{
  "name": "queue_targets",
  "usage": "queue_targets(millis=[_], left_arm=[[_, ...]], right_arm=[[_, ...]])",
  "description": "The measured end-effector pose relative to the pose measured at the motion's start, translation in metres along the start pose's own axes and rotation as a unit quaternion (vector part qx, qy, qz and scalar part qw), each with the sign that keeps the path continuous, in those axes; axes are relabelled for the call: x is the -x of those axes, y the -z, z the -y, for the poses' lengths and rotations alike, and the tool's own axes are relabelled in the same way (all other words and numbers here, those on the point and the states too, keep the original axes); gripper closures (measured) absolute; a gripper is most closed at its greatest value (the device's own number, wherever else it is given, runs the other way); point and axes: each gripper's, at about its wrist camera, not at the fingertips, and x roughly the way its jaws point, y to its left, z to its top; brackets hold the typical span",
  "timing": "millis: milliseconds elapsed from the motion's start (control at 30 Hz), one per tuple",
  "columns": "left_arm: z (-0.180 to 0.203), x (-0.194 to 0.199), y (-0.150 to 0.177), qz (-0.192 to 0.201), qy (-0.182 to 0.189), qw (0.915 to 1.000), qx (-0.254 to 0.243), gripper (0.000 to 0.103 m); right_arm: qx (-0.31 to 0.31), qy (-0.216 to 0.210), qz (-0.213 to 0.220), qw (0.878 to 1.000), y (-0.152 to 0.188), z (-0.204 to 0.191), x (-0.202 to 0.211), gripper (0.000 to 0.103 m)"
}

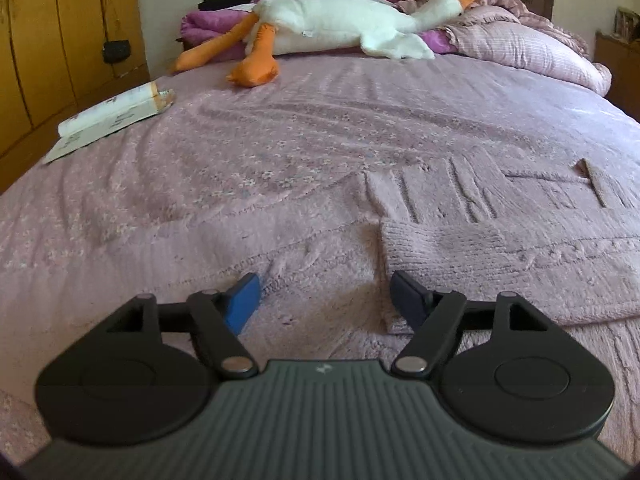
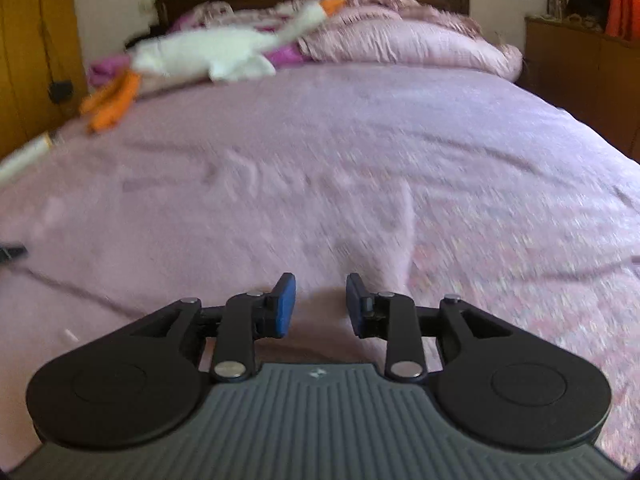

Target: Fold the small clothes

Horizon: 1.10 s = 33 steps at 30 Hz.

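Both tools gape empty: left tool (image 1: 324,300) wide above the pink knit sweater (image 1: 500,240), right tool (image 2: 320,304) narrower.

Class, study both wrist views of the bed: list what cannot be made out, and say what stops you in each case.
- Pink knitted garment, left wrist view: right part cut off by the frame edge; near hem hidden behind the left gripper.
- Same garment, right wrist view: lost in motion blur ahead of the right gripper.
- Print on the folded paper, left wrist view: too small.
- Dark object, right wrist view: cut off by the left edge.
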Motion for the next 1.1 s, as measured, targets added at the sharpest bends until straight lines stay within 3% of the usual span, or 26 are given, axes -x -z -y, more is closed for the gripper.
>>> queue_targets(millis=[167,300,433,733,1100], left_arm=[[-0.001,0.009,0.0,-0.005,0.008,0.9999,-0.01,0.03],[-0.008,0.024,-0.003,-0.013,0.017,0.9998,0.001,0.03],[-0.014,0.043,-0.002,-0.02,0.02,0.9996,0.006,0.029],[-0.033,0.087,0.006,-0.038,0.015,0.9992,0.002,0.021],[-0.082,0.108,0.026,-0.044,-0.033,0.9981,0.028,0.014]], right_arm=[[-0.035,-0.016,0.012,0.999,0.006,0.009,0.0,0.062],[-0.053,-0.03,0.011,0.998,0.002,0.006,0.007,0.042],[-0.055,-0.038,0.019,0.998,-0.004,-0.001,0.027,0.033],[-0.071,-0.079,0.041,0.993,-0.008,-0.023,0.083,0.019],[-0.06,-0.109,0.026,0.992,0.015,-0.055,0.115,0.013]])
